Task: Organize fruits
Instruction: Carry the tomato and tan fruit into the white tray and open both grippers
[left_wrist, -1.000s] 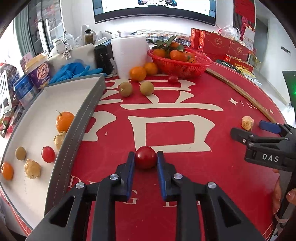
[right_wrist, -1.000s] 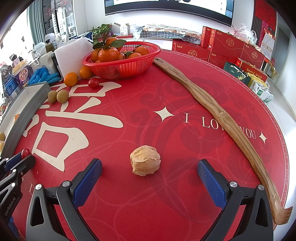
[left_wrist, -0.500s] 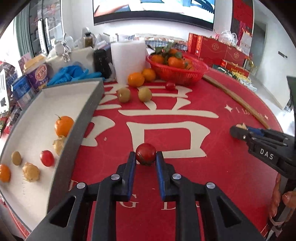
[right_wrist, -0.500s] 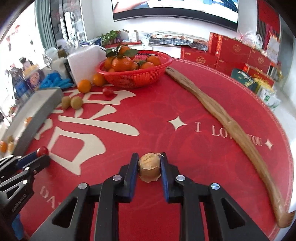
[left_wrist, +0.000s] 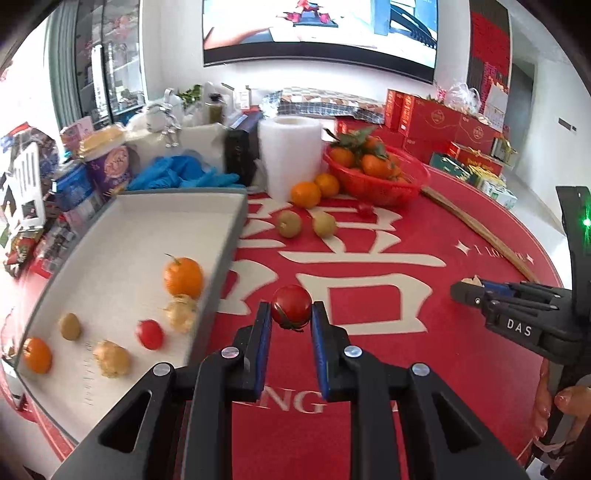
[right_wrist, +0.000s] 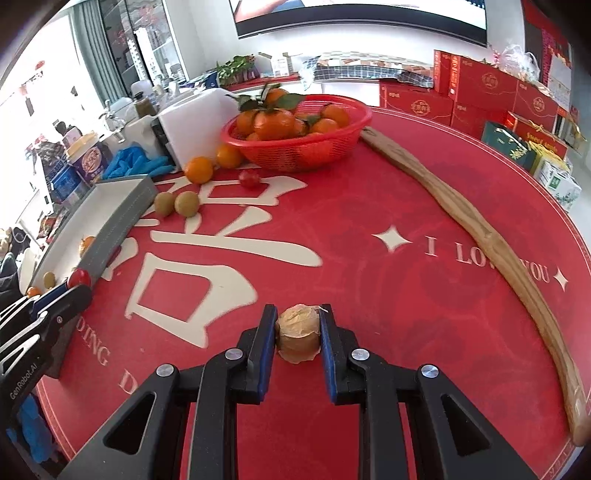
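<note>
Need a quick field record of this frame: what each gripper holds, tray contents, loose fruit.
left gripper: shut on cherry tomato
right gripper: shut on husked fruit
tray: two oranges, one tomato, one small green fruit, two husked fruits
loose on mat: two oranges, two green fruits, one tomato, near the red basket
basket: oranges with leaves

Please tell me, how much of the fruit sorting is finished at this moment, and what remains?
Done: six fruits lie in the tray. In hand: the left gripper is shut on a tomato, and the right gripper is shut on a husk fruit; neither is in the tray yet. Left on the cloth: two oranges, two green fruits and a small tomato.
</note>
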